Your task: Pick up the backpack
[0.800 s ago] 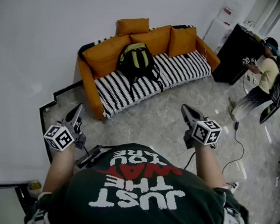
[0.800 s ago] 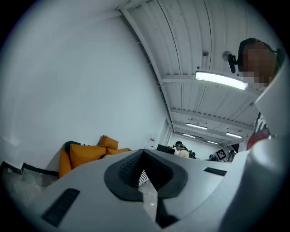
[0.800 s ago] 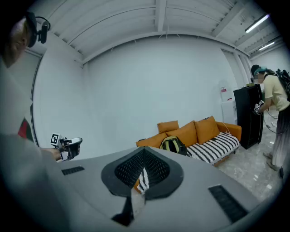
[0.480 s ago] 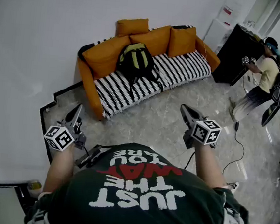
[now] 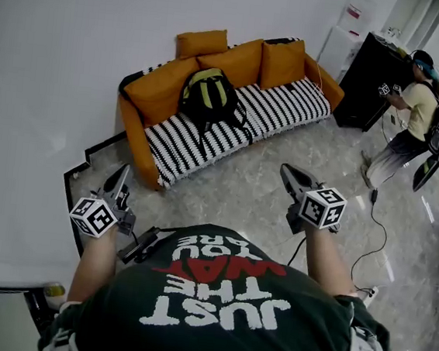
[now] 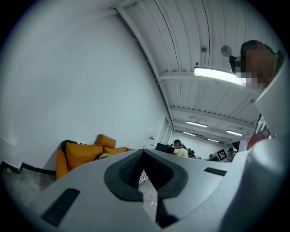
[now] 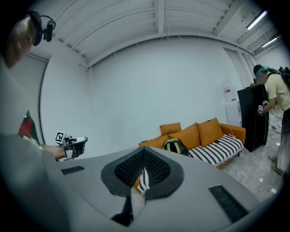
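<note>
The backpack, black with yellow-green panels, sits upright on the orange sofa in the upper middle of the head view. It leans against a back cushion on the striped seat. We hold the left gripper at lower left and the right gripper right of centre, both well apart from it. Each has its fingers clenched on nothing. Another person stands by a black cabinet at upper right.

Bare floor runs unobstructed to the sofa; orange cushions hem the backpack from behind.
</note>
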The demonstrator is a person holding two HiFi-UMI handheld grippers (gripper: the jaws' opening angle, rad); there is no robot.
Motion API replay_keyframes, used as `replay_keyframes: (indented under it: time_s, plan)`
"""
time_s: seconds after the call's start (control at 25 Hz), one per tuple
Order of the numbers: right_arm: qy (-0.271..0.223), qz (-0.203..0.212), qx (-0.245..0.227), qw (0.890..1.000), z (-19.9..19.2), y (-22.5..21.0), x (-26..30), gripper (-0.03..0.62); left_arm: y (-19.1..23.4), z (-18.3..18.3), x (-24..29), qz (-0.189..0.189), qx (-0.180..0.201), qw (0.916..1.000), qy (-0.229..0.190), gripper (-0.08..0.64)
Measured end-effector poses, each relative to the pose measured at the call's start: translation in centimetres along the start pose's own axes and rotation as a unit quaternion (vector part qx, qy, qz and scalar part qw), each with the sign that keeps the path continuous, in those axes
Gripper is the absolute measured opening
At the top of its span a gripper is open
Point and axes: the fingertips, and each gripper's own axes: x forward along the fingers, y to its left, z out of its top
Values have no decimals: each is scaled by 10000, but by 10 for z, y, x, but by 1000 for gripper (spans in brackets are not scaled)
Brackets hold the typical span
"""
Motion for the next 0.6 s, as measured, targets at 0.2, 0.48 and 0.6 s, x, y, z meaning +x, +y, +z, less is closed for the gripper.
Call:
replay_keyframes:
  time_s: [0.2, 0.48, 0.6]
  plan:
    - [7, 131, -33, 9999, -12, -24, -18, 29, -23, -17, 21, 12, -6, 9999, 105, 0]
    - [31, 88, 220, 9997, -27, -72, -35, 30, -44, -30, 57, 35, -18, 9996, 294, 0]
    - [55, 69, 320, 9994, -30, -85, -32, 31, -40, -31, 68, 59, -25, 9993, 376, 0]
